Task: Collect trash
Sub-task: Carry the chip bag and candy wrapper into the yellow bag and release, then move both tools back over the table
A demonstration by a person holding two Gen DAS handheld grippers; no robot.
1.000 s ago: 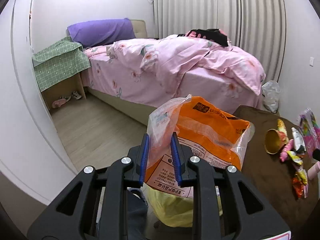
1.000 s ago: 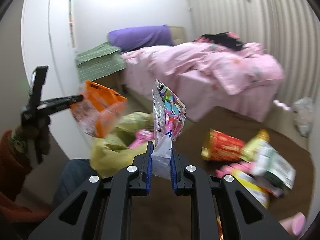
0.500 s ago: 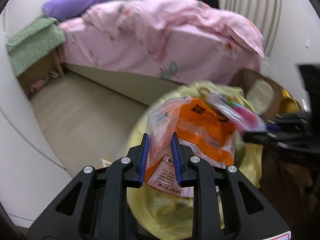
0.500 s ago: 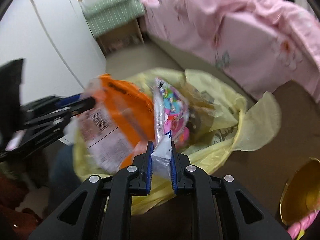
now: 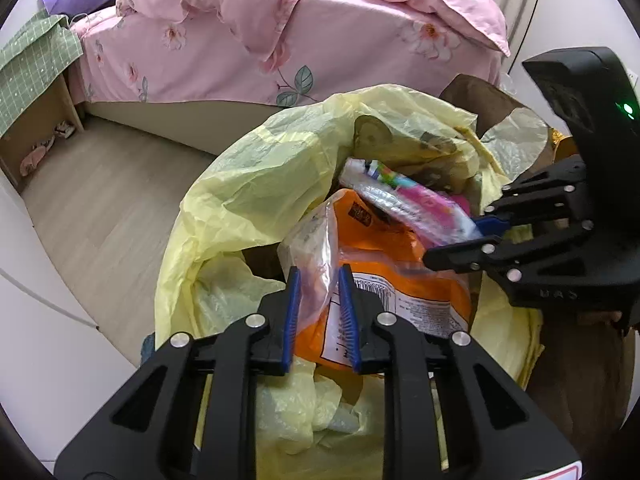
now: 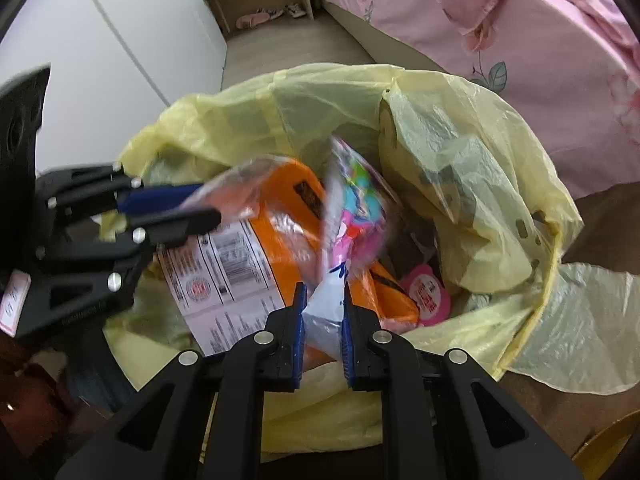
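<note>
A yellow trash bag [image 5: 248, 184] stands wide open below both grippers. My left gripper [image 5: 318, 276] pinches the clear top edge of an orange snack bag [image 5: 400, 280], which hangs into the bag's mouth; its jaws are closing on it. My right gripper [image 6: 323, 292] is shut on the white corner of a colourful pink wrapper [image 6: 352, 208], held just over the orange snack bag [image 6: 280, 232]. Each gripper shows in the other's view: the right gripper [image 5: 464, 240] at the right, the left gripper [image 6: 206, 202] at the left. A pink round lid [image 6: 426, 294] lies inside the trash bag [image 6: 480, 140].
A bed with pink floral bedding [image 5: 320, 32] runs behind the bag. Wooden floor [image 5: 100, 208] lies to the left, bounded by a white wall [image 6: 100, 40] and a shelf under a green cloth [image 5: 28, 52]. A brown table [image 6: 608, 220] and a gold cup rim [image 6: 612, 440] sit at the right.
Both grippers have dropped and tilted down over the yellow bag. The orange bag and the colourful wrapper, earlier held up in the air, now hang in its mouth.
</note>
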